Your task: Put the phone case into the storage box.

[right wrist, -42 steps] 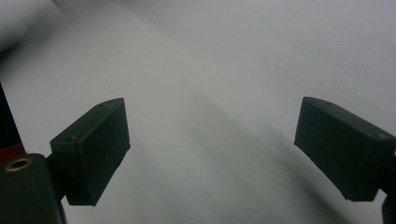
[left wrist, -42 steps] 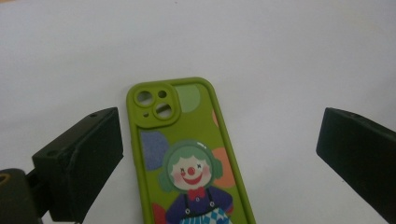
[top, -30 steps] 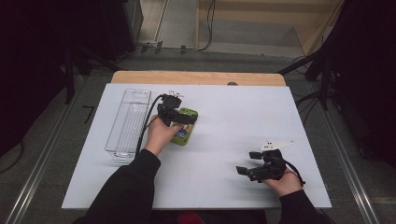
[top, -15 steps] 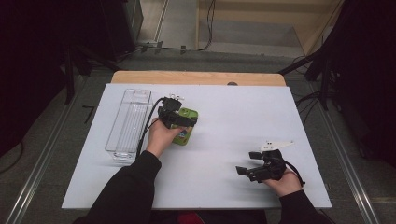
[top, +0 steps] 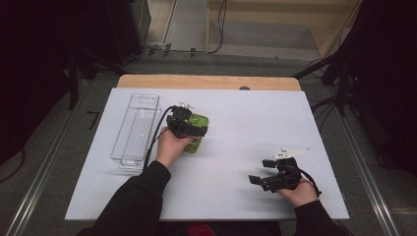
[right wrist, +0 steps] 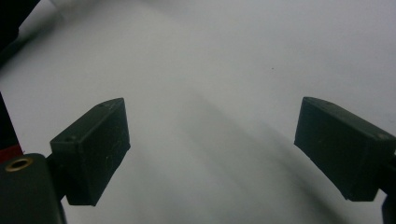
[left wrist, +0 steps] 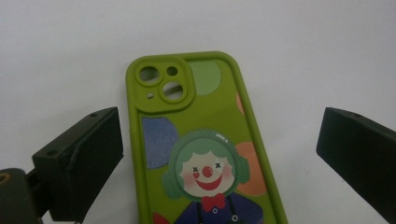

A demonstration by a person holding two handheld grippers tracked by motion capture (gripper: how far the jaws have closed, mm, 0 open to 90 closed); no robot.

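Case lies flat on tabletop, between the wide-open jaws of left hand-held gripper, not yet gripped. Tray sits just left of it, empty. Right hand-held gripper open too, idle, well apart. Grasp and move left to do, I'd judge.

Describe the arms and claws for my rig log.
Both arms wear black sleeves. Each hand holds a black claw with two blocky black jaws. The left claw trails a black cable; the right claw carries a pale three-cornered plate on top.
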